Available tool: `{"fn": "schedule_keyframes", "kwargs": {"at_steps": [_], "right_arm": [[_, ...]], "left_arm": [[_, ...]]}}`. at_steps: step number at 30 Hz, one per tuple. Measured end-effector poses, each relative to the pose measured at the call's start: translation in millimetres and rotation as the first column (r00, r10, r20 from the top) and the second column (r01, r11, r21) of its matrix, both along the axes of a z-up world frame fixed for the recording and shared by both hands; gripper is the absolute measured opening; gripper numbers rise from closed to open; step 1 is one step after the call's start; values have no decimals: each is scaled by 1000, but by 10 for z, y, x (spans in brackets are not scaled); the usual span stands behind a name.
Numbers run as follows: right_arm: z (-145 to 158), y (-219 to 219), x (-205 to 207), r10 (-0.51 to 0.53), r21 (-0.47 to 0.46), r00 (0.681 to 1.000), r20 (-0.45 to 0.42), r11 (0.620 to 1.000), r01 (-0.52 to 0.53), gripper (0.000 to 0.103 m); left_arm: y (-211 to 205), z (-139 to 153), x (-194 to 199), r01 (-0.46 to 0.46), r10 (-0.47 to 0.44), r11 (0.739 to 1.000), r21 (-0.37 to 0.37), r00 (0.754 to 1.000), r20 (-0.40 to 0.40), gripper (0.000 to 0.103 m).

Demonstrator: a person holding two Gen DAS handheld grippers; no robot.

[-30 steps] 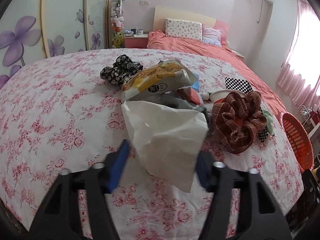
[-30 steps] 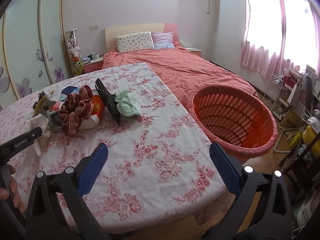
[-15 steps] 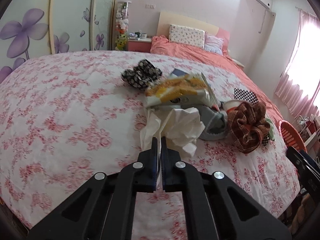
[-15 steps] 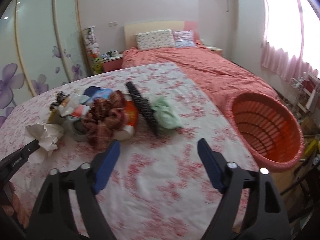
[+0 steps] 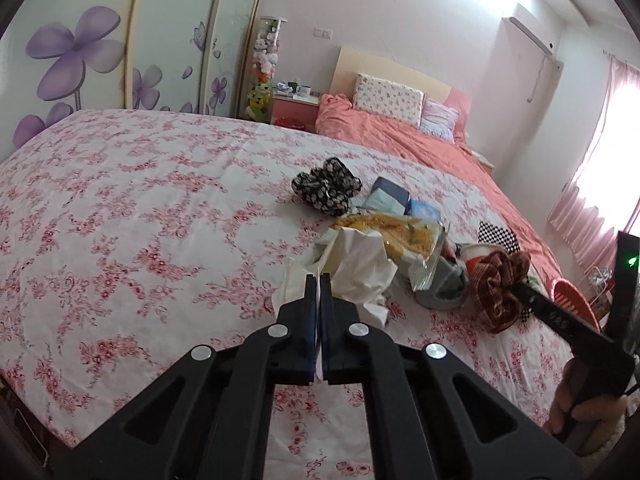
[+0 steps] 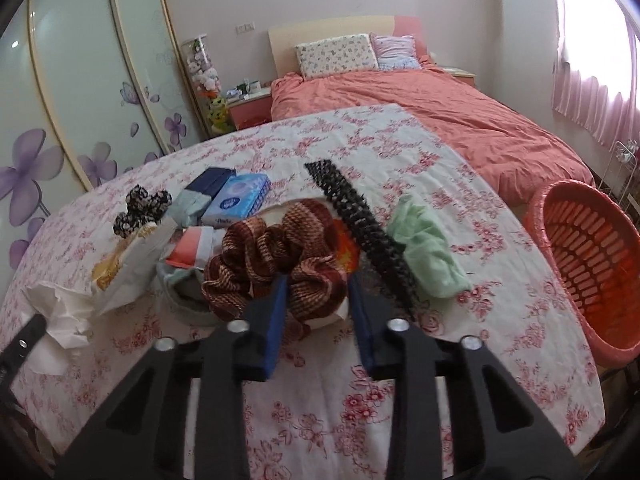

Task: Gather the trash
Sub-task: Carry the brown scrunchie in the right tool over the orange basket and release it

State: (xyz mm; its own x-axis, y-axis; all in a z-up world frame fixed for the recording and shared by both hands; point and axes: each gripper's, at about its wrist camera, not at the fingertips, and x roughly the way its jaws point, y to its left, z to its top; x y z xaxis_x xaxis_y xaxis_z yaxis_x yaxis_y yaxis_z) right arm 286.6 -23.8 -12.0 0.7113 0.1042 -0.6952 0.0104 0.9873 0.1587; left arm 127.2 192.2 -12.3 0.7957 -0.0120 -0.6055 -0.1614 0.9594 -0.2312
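Note:
A heap of items lies on the floral bed cover [image 5: 140, 216]. My left gripper [image 5: 319, 280] is shut on a crumpled white paper [image 5: 356, 268], which hangs slightly lifted from its pads beside a yellow snack bag [image 5: 392, 236]. The same paper [image 6: 60, 308] shows at the left of the right wrist view. My right gripper [image 6: 316, 284] has its jaws closing on a brown checked scrunchie [image 6: 264, 256], and both blue pads touch the fabric. In the left wrist view that gripper [image 5: 520, 290] reaches into the scrunchie [image 5: 496, 280] from the right.
An orange laundry basket [image 6: 592, 252] stands on the floor off the bed's right edge. A blue tissue pack [image 6: 240, 196], a black floral scrunchie [image 6: 140, 208], a black mesh strip [image 6: 360, 220] and a green cloth [image 6: 424, 248] lie around the heap. A hand [image 5: 576, 412] holds the right gripper.
The left gripper closed on the white paper and pulled it up and back. The right gripper swung left from the basket side to the brown scrunchie while its jaws narrowed around it.

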Motion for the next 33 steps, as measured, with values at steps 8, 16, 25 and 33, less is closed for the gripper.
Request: {"fn": "schedule_keyframes", "kwargs": {"at_steps": [8, 16, 25, 33], "right_arm": [[162, -23, -82, 40, 12, 998, 56, 999, -41, 8], [519, -165, -267, 41, 34, 989, 143, 998, -46, 8], [727, -585, -465, -39, 25, 977, 208, 999, 34, 8], [741, -1173, -630, -152, 12, 961, 231, 988, 154, 8]], "left_arm": [[66, 159, -22, -1, 2, 999, -32, 999, 36, 1], [-21, 326, 5, 26, -23, 998, -55, 998, 62, 1], [-418, 525, 111, 114, -110, 993, -38, 989, 104, 1], [-1016, 563, 297, 241, -236, 969, -42, 966, 109, 1]]}}
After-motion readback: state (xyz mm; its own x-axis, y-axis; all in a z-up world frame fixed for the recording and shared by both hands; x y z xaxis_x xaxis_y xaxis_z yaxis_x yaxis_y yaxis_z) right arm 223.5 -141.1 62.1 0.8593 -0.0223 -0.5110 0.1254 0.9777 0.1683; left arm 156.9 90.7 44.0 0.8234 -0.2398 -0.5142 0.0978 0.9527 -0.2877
